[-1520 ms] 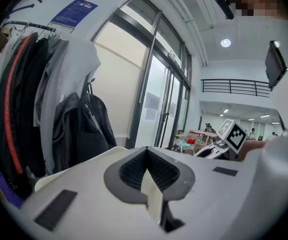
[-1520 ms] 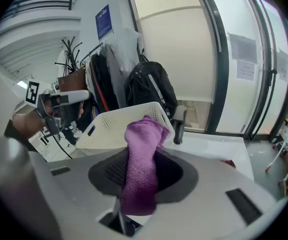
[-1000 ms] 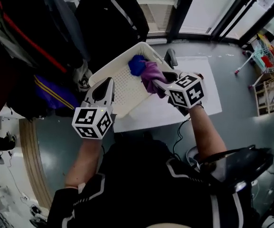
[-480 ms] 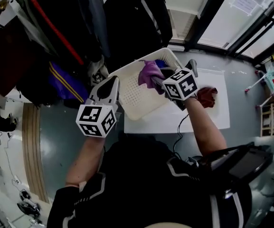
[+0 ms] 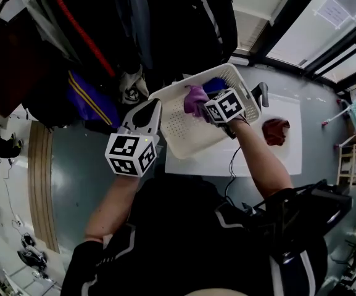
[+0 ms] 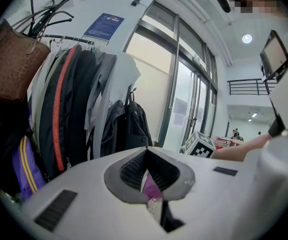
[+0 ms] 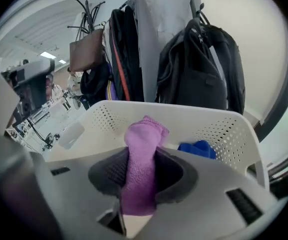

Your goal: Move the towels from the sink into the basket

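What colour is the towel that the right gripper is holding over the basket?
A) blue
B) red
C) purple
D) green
C: the right gripper has its jaws closed on the purple towel above the white basket, while the blue towel lies loose inside it.

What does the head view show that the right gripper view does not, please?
Only the head view shows the red towel lying on the white surface, and the left gripper near the rim of the basket. Only the right gripper view shows the right gripper with its jaws closed on the purple towel. Both show the white basket, the blue towel inside it and the purple towel.
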`<state>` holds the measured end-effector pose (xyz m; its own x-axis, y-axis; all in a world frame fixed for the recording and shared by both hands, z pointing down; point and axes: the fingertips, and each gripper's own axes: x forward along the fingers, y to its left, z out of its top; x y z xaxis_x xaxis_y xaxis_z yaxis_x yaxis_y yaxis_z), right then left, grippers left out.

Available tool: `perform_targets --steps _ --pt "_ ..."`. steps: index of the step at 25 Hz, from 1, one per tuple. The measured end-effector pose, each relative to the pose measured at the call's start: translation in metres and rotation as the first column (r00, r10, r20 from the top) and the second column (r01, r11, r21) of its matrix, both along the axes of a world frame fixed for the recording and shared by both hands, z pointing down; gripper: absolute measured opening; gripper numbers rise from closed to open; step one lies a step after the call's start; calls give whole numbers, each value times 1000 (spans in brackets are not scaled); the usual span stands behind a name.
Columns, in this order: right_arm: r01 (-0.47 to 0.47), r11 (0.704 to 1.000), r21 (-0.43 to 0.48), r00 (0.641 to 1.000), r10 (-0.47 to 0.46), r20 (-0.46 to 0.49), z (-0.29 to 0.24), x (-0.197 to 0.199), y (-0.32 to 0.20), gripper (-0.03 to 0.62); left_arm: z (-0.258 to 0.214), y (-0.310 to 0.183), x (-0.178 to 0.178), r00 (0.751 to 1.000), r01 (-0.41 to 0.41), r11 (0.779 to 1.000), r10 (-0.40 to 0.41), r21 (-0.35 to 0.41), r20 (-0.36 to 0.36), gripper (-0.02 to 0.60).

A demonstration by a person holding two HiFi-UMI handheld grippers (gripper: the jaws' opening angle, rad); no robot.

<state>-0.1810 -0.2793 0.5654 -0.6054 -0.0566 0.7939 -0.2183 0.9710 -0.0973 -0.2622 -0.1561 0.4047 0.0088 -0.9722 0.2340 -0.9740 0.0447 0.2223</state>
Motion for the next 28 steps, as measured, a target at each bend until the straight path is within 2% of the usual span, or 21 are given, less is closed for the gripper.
perform_targets --steps 4,13,21,28 --pt "31 999 22 997 -29 -77 32 -3 -8 135 5 -2 -2 1000 0 1000 0 -16 -11 6" --pt "27 1000 -15 980 -29 -197 85 -1 -15 135 16 0 -5 1000 0 998 -1 -58 -5 6" --pt "11 1000 -24 979 -16 -205 99 -2 -14 140 16 5 -7 1000 8 998 -9 -63 -13 6" --pt "-10 1000 -23 979 5 -202 97 -1 -15 189 13 5 -3 1000 -18 998 18 -55 -1 6"
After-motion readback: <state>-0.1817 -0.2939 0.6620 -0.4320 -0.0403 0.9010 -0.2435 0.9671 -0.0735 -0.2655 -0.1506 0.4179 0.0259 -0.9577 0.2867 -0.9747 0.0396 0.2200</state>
